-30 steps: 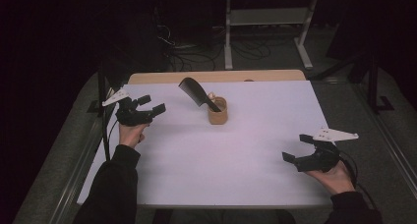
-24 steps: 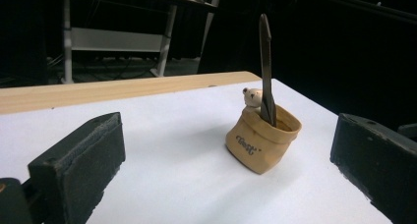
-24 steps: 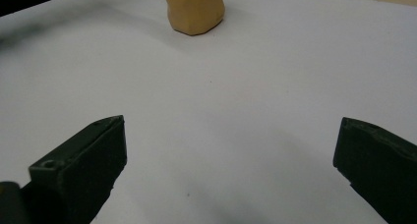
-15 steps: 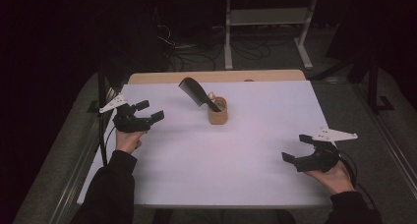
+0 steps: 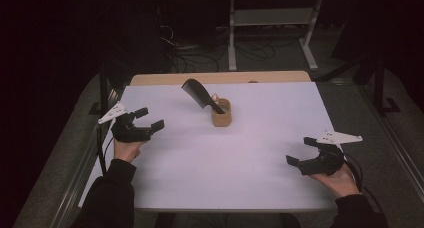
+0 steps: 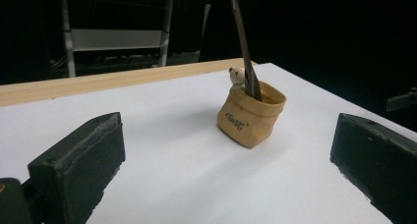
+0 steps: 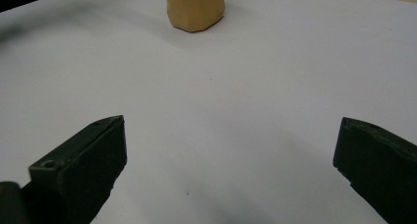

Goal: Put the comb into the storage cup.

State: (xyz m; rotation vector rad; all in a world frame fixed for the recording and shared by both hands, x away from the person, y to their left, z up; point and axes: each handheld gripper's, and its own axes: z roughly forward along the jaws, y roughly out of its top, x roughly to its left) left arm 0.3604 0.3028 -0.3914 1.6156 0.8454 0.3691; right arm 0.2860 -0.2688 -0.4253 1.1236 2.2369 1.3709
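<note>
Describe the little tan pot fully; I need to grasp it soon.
The tan pot looks like a small soft sack with a rolled rim and dark lettering on its side. It stands upright on the white table, toward the far edge, apart from both grippers. A black comb leans out of it, beside a tiny pale bear figure.

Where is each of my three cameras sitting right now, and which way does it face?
High view: above the near edge, facing forward and down on the white table; both forearms, left gripper, right gripper.
Left gripper view: low, between open jaws, facing the tan pouch holding a black comb.
Right gripper view: low, open jaws, facing the pouch's base.
All share the pouch.
</note>
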